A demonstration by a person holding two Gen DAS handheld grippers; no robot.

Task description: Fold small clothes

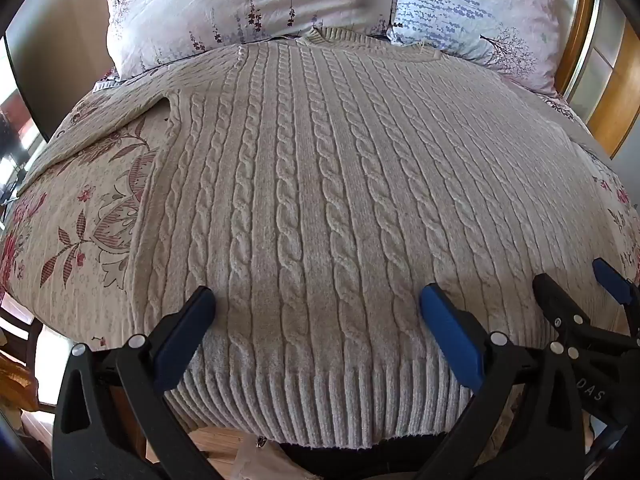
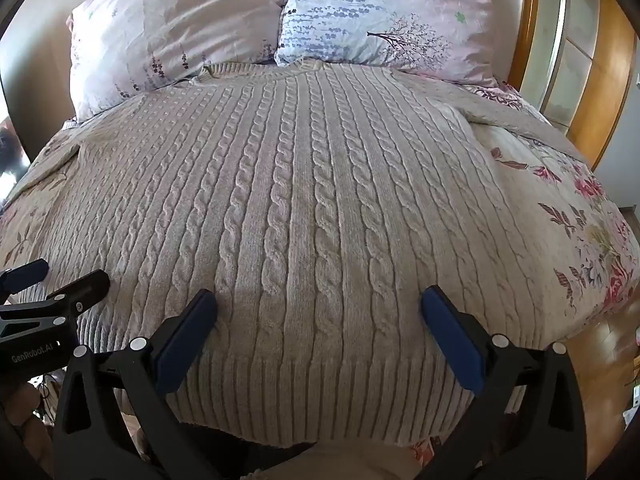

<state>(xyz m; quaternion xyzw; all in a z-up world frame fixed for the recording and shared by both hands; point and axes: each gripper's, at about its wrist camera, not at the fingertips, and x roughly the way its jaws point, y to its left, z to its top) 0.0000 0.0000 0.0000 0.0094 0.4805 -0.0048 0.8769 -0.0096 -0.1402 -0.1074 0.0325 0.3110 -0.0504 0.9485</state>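
A beige cable-knit sweater (image 1: 320, 184) lies flat on the bed, collar toward the pillows, ribbed hem at the near edge; it also fills the right wrist view (image 2: 304, 208). My left gripper (image 1: 318, 300) is open, fingers spread just above the hem on the sweater's left half. My right gripper (image 2: 319, 300) is open above the hem on the right half. Each gripper shows in the other's view: the right gripper (image 1: 580, 280) at the right edge, the left gripper (image 2: 68, 276) at the left edge. Neither holds anything.
The bed has a floral cover (image 1: 76, 216), also in the right wrist view (image 2: 568, 208). Two floral pillows (image 1: 248, 4) (image 2: 384, 12) lie at the head. A wooden headboard (image 2: 532, 40) stands at the right. Wooden floor (image 2: 600, 360) lies beyond the bed's near edge.
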